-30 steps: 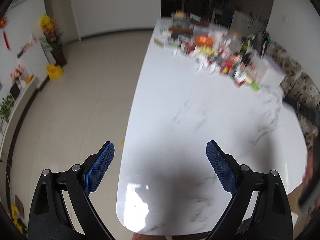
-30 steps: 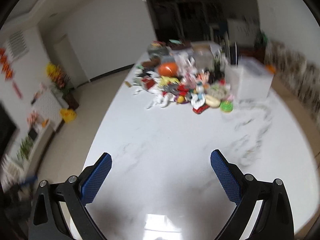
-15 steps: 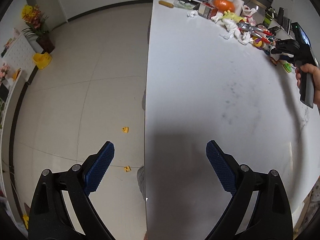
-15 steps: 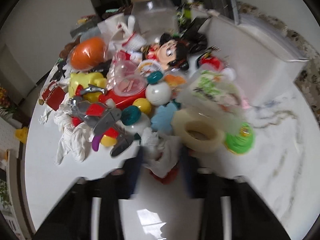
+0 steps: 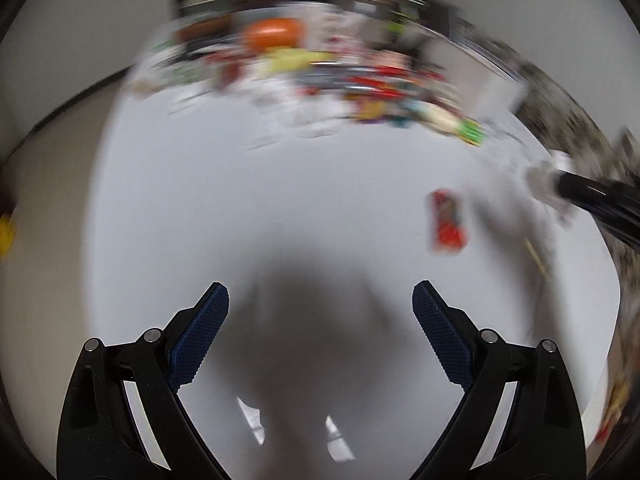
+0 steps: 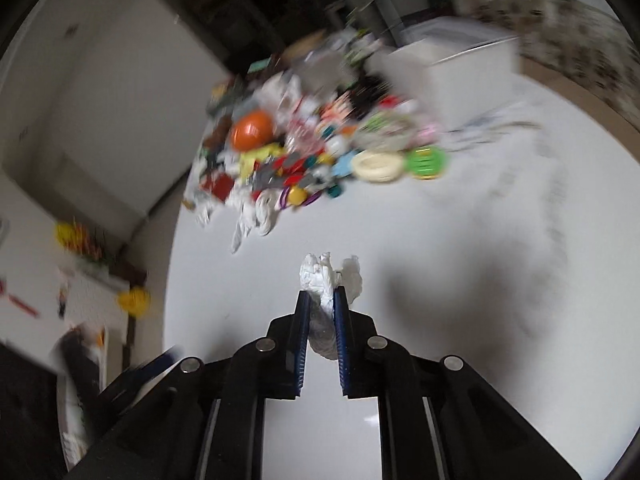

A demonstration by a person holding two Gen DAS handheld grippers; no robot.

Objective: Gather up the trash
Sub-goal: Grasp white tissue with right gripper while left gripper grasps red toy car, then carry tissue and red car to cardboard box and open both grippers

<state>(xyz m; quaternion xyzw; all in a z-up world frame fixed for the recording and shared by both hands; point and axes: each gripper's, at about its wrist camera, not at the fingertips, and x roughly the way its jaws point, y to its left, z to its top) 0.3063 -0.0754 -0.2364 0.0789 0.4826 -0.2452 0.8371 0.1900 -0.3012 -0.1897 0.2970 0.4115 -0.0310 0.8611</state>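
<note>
A crumpled white tissue (image 6: 320,272) sticks out from between the blue pads of my right gripper (image 6: 321,294), whose jaws are closing tight on it above the white marble table (image 6: 460,288). In the blurred left wrist view that same gripper (image 5: 560,186) comes in from the right edge with the tissue (image 5: 538,176) at its tip. My left gripper (image 5: 320,292) hangs open over the near part of the table (image 5: 260,184) with nothing between its fingers. A small red packet (image 5: 448,220) lies alone on the table, ahead and to the right of it.
A heap of toys, wrappers and more white tissues (image 6: 304,152) covers the far end of the table, with an orange ball (image 6: 252,132), a tape roll (image 6: 376,166) and a green disc (image 6: 426,162). A white box (image 6: 452,76) stands behind it. Tiled floor lies left of the table.
My right gripper went from wide open to shut on the tissue at the heap and pulled back with it. The left gripper swung right from the table's edge over the table, staying open.
</note>
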